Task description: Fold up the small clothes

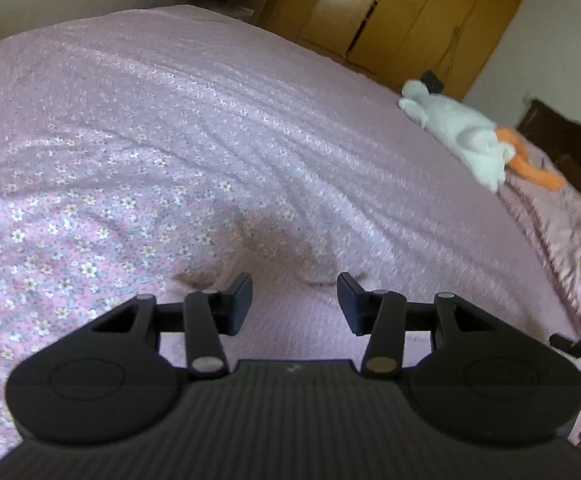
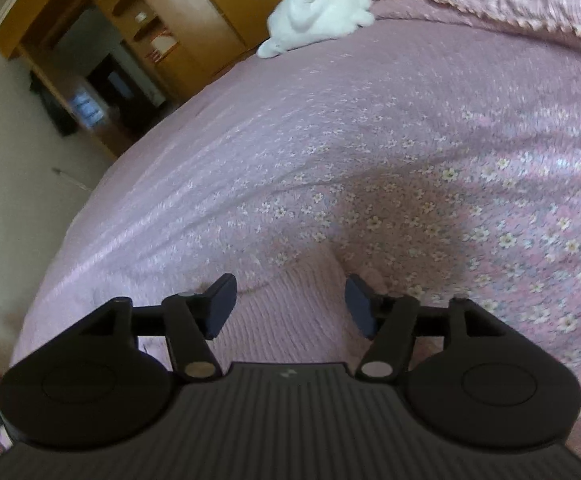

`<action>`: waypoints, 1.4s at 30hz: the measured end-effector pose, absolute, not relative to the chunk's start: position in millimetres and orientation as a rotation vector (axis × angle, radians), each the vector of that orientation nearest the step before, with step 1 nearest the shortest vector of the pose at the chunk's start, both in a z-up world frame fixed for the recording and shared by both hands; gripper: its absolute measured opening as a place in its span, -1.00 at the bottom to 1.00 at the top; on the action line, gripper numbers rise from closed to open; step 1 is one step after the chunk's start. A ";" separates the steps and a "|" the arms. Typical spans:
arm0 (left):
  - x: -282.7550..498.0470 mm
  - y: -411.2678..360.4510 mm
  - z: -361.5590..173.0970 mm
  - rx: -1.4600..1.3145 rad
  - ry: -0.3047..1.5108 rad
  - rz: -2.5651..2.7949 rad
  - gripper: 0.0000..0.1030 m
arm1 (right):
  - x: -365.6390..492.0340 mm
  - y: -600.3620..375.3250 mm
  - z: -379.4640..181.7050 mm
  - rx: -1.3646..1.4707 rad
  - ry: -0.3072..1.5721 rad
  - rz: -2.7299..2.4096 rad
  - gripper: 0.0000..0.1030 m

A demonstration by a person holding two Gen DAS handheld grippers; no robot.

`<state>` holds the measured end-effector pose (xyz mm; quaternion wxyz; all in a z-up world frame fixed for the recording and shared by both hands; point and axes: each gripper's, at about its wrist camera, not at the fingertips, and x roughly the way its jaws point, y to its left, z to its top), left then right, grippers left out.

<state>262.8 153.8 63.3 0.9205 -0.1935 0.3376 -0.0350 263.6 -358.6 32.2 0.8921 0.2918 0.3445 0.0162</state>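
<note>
Grippers left [image 1: 294, 302] and right [image 2: 290, 304] (both spread, empty) over pink knit garment [image 2: 290, 300].

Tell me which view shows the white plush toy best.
The left wrist view: the white plush toy lies there nearly whole, orange part included. The right wrist view crops it at the top edge.

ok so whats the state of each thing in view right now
left tool: open, nothing held, over the pink garment
right tool: open, nothing held
pink garment: lying on the bed, ungripped, fold state unclear
plush toy: lying on its side at the bed's far edge
bedspread: spread out, wrinkled
</note>
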 end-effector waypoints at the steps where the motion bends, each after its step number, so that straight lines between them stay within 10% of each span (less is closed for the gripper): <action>1: 261.6 153.8 62.7 -0.390 0.706 -0.073 -0.06 | 259.4 -360.1 32.8 0.590 0.714 0.037 0.35; 24: 168.5 174.2 50.0 -0.205 0.921 0.061 -0.05 | 179.2 -384.2 -20.9 0.840 0.779 0.289 0.40; 28: 164.1 172.5 52.3 -0.186 0.943 0.060 -0.05 | 180.7 -372.5 -18.7 0.826 0.803 0.236 -0.31; 42: 156.6 197.9 64.7 -0.175 0.938 0.042 -0.05 | 197.6 -288.3 97.6 0.599 0.680 0.375 -0.44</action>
